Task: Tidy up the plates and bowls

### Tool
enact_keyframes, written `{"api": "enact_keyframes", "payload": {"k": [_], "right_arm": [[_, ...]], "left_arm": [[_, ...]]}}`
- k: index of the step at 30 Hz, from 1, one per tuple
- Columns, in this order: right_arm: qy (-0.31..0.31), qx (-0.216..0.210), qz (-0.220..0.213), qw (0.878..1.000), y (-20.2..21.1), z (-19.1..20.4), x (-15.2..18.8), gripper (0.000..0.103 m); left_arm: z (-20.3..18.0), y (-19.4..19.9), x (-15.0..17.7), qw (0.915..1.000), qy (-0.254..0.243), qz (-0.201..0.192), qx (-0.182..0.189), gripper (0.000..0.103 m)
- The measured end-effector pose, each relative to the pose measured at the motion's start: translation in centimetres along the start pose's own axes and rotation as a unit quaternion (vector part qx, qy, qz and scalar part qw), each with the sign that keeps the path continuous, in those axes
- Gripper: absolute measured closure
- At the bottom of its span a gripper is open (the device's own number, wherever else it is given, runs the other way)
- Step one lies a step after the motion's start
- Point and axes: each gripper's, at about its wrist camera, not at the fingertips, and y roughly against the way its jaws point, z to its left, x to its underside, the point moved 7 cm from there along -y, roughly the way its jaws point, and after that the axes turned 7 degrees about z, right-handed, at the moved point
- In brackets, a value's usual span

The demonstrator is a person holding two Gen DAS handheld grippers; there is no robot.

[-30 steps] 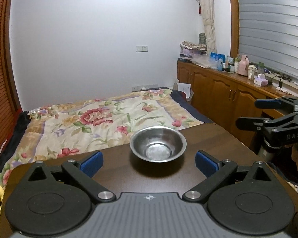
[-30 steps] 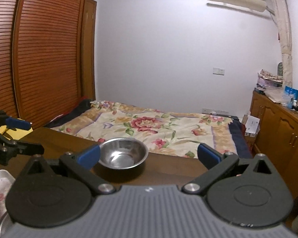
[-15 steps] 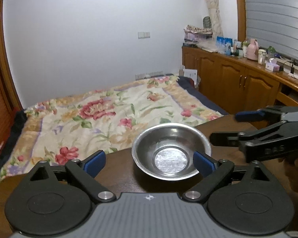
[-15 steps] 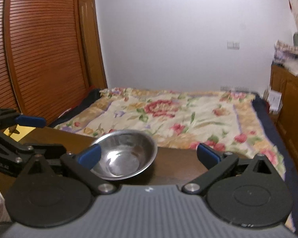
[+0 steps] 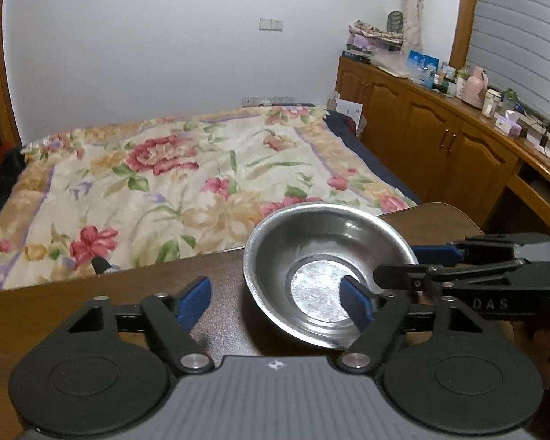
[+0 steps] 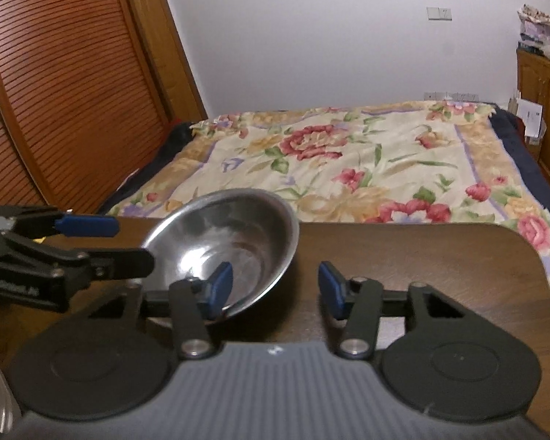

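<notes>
A steel bowl (image 5: 322, 256) sits on the dark wooden table (image 5: 220, 267), tilted in the right wrist view (image 6: 231, 234). My left gripper (image 5: 275, 299) is open, with its right fingertip inside the bowl near the near rim and its left fingertip on the table outside it. My right gripper (image 6: 275, 286) is open, with its left fingertip inside the bowl and its right fingertip outside. Each gripper shows in the other's view, close beside the bowl: the right one (image 5: 436, 267) and the left one (image 6: 91, 242).
A bed with a floral cover (image 5: 187, 176) lies just beyond the table's far edge. Wooden cabinets (image 5: 440, 139) with clutter on top stand at the right. A slatted wooden wardrobe (image 6: 55, 91) stands at the left. The table's rounded right corner (image 6: 524, 253) is close.
Both grippers have moved in on the bowl; each now has one fingertip inside it. The bowl looks larger and tilted.
</notes>
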Motion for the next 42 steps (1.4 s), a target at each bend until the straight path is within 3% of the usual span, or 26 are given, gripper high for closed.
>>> {"api": "enact_keyframes", "payload": {"k": [4,10,21,24,25,26,34,42], "right_arm": [[-0.009,-0.010,0.011,1.000,-0.4,0.1,0.0,0.070],[-0.029,-0.012,0.019,0.999,-0.4,0.2,-0.1,0.071],[-0.053,-0.021,0.032,0.998,-0.9,0.3,0.6,0.072],[-0.058,-0.021,0.031,0.998,-0.9,0.2,0.5,0.074],[-0.060,-0.022,0.031,0.997,-0.9,0.1,0.5,0.075],[-0.063,-0.023,0.030,0.997,-1.0,0.1,0.5,0.077],[-0.081,-0.033,0.023,0.996,0.1,-0.2,0.7,0.082],[-0.071,-0.033,-0.017,0.997,4.8,1.1,-0.6,0.082]], "left_arm": [[0.2,-0.6,-0.2,0.9999,0.008,0.006,0.007,0.033],[0.6,-1.2,-0.2,0.9996,0.014,0.019,0.013,0.045],[0.6,-1.4,0.3,0.9990,0.013,0.029,0.032,0.047],[0.4,-1.7,0.5,0.9985,0.011,0.038,0.038,0.061],[0.3,-1.8,0.6,0.9980,0.013,0.042,0.044,0.074],[0.3,-1.9,0.7,0.9975,0.018,0.046,0.050,0.080],[-0.9,0.8,0.0,0.9981,0.012,0.022,0.056,0.081],[-3.0,5.9,-1.0,0.9983,-0.007,-0.018,0.055,0.081]]}}
